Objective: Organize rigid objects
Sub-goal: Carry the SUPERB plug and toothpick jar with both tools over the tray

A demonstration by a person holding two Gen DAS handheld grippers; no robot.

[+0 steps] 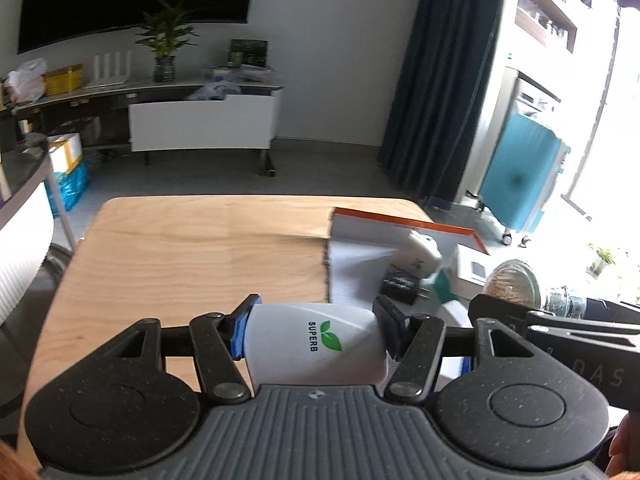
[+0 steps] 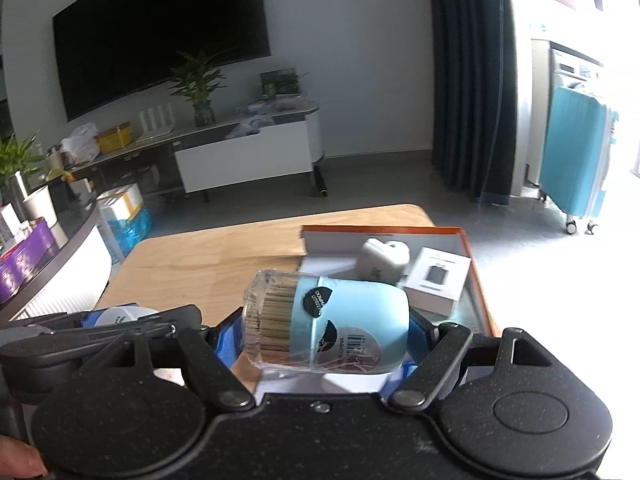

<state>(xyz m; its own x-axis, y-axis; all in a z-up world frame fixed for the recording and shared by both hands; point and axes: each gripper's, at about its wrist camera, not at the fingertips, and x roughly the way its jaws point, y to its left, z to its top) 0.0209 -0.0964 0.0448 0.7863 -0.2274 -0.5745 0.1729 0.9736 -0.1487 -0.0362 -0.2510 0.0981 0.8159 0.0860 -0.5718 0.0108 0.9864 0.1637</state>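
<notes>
My left gripper is shut on a white SUPERB container, held above the wooden table beside the box. My right gripper is shut on a light blue toothpick jar with a clear lid, held on its side above the near part of an orange-rimmed cardboard box. In the box lie a white charger and a small white carton. In the left wrist view the box holds the white charger and a black adapter; the jar shows at right.
The table's far edge drops to a grey floor. A TV stand with a plant stands by the far wall. A blue suitcase stands at right by a dark curtain. A counter with boxes lies to the left.
</notes>
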